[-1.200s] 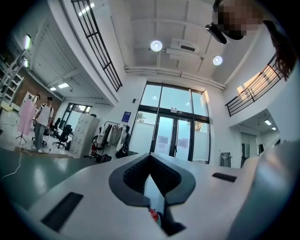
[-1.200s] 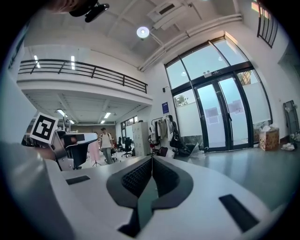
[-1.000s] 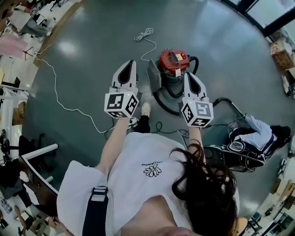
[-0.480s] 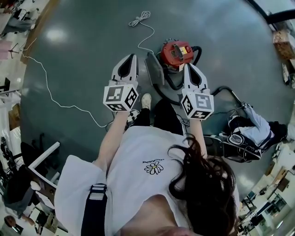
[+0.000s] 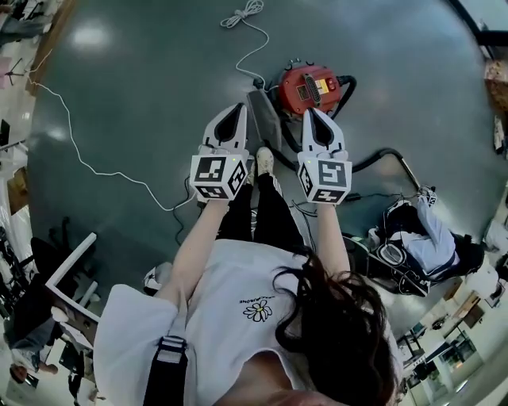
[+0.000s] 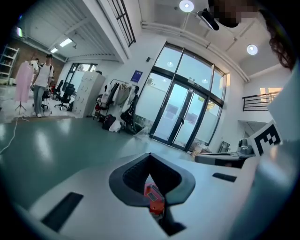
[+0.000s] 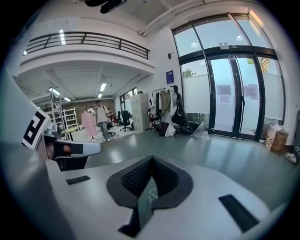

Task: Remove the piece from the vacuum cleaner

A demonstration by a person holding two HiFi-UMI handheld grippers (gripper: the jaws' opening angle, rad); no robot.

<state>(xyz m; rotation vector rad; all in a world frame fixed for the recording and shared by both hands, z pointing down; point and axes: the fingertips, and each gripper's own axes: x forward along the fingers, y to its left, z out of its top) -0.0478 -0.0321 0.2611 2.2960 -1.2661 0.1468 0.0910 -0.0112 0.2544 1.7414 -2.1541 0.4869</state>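
Observation:
A red-topped vacuum cleaner (image 5: 311, 89) stands on the grey floor, with a black hose (image 5: 373, 162) curling round to its right. A flat grey piece (image 5: 264, 119) sits against its left side. Both grippers are held out over the floor just short of it. My left gripper (image 5: 236, 109) is shut with nothing in it, its tip beside the grey piece. Through the notch of that gripper (image 6: 150, 155) a bit of the red vacuum (image 6: 153, 199) shows. My right gripper (image 5: 311, 112) is also shut and empty, its tip at the vacuum's near edge; from its own camera (image 7: 151, 158) only floor shows.
A white cable (image 5: 95, 170) trails over the floor to a coil (image 5: 242, 12) beyond the vacuum. A bag and another machine (image 5: 417, 238) lie at the right, a white frame (image 5: 67, 277) at the left. A person (image 6: 42, 82) stands far off; glass doors (image 7: 234, 108) are ahead.
The person has stepped nearer the vacuum. Both grippers have drawn closer together and now reach its near side. Their jaws have stayed shut.

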